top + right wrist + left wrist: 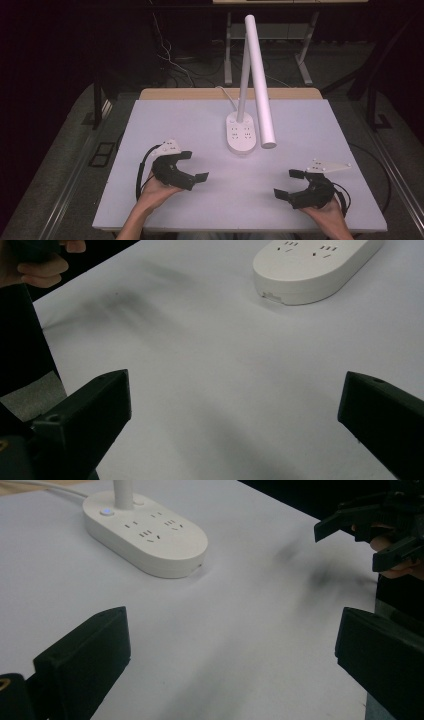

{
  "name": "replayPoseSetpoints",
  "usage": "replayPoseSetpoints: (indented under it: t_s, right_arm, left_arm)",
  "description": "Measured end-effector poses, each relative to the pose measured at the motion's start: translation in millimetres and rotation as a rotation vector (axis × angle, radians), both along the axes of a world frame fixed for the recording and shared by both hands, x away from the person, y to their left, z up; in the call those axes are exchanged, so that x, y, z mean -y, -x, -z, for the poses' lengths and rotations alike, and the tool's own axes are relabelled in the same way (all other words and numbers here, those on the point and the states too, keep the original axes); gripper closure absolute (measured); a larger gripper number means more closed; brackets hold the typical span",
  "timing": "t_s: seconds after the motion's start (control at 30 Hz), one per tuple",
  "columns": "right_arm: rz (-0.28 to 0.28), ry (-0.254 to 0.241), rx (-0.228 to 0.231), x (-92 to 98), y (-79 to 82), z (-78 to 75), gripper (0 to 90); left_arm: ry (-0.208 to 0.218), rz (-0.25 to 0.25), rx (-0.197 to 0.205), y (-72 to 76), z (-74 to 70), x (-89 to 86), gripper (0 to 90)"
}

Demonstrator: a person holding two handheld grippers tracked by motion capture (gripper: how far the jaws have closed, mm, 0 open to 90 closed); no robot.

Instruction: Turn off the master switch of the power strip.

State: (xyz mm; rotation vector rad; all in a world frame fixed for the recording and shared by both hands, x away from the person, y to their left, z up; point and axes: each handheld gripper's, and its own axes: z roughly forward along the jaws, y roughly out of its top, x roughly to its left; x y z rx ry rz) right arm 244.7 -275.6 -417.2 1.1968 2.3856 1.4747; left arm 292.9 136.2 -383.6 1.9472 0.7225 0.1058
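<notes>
The desk lamp (252, 80) stands at the middle of the table (175, 120), toward its far edge, on an oval white base (242, 132) carrying sockets and a small button (106, 512). I judge it stiff, smooth plastic, bottom-heavy in the base and top-light in the long tubular head (260, 82), which slopes down to the right. The hinged head probably swings easily, so I would grip the upright stem or steady the base, not the slick tube. My left tongs (194, 166) and right tongs (288, 183) rest near the front edge, well apart, both spread wide and holding nothing.
</notes>
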Motion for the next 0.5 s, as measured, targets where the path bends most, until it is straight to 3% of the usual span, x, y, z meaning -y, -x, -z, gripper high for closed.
replayPoseSetpoints:
  t_s: [0.5]
  right_arm:
    - [0.001, -0.003, 0.0, 1.5, -0.4, -0.2, 0.0]
  left_arm:
    - [-0.009, 0.031, 0.005, -19.5, -13.5, 16.9, 0.8]
